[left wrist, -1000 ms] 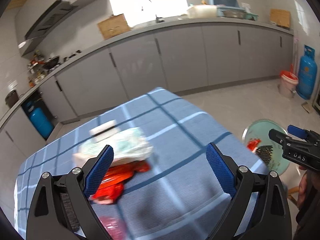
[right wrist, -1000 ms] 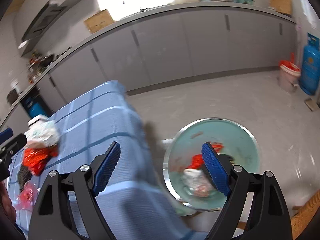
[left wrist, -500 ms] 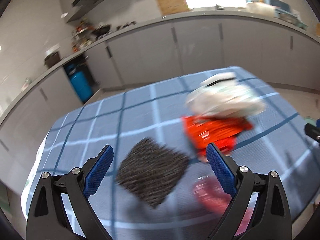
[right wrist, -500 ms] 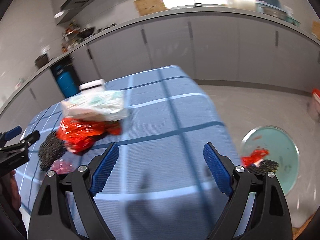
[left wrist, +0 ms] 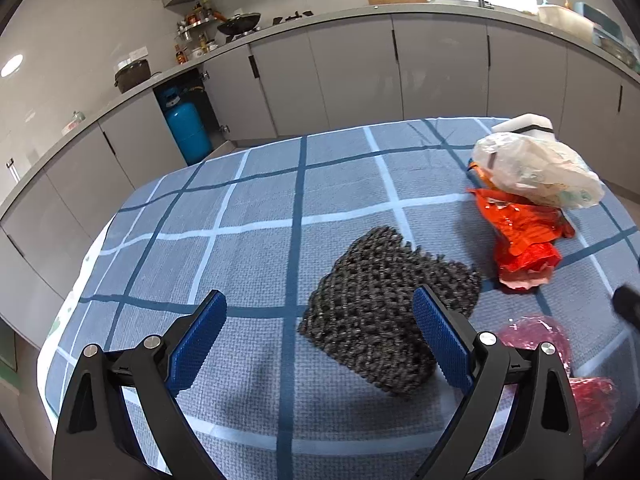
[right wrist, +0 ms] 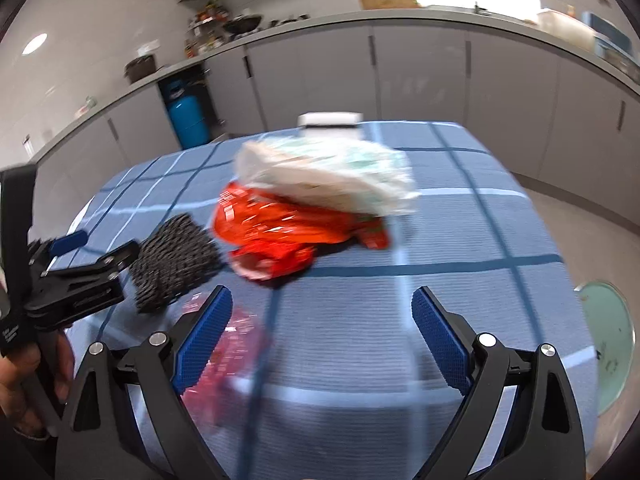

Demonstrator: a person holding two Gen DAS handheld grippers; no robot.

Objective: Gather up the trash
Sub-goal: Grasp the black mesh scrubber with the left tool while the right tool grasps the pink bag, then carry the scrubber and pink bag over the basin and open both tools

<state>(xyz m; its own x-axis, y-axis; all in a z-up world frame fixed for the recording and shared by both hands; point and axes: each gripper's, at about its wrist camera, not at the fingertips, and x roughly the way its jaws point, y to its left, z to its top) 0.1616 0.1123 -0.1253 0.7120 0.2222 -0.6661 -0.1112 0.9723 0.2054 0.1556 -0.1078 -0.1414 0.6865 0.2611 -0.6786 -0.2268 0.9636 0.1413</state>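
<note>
Both handheld tools tilt down over a worktop (left wrist: 248, 208) draped in a blue checked cloth. The left gripper (left wrist: 318, 330) has its blue-padded fingers (left wrist: 198, 340) spread wide with nothing between them; its right finger crosses in front of a black knitted mesh pad (left wrist: 384, 300) lying flat on the cloth. The right gripper (right wrist: 318, 330) points down over the near edge, its fingers (right wrist: 438, 338) still parting and empty, only bare cloth between them. From the right wrist view, the left gripper reaches in from the left edge, gripped by a hand (right wrist: 24, 384) (only partly in view).

A crumpled pink transparent wrapper (right wrist: 230, 344) lies nearest, just behind the right gripper's left finger. Beyond it lies the mesh pad, then a red-orange plastic bag (left wrist: 520, 236), crumpled. Resting on that bag's far part is a translucent white bag (left wrist: 536, 168) of scraps, and behind it a white box (left wrist: 524, 122). On the floor, right of the worktop, stands a pale green basin (right wrist: 612, 336). Grey cabinets (left wrist: 352, 76) and a blue gas cylinder (left wrist: 188, 130) line the far wall.
</note>
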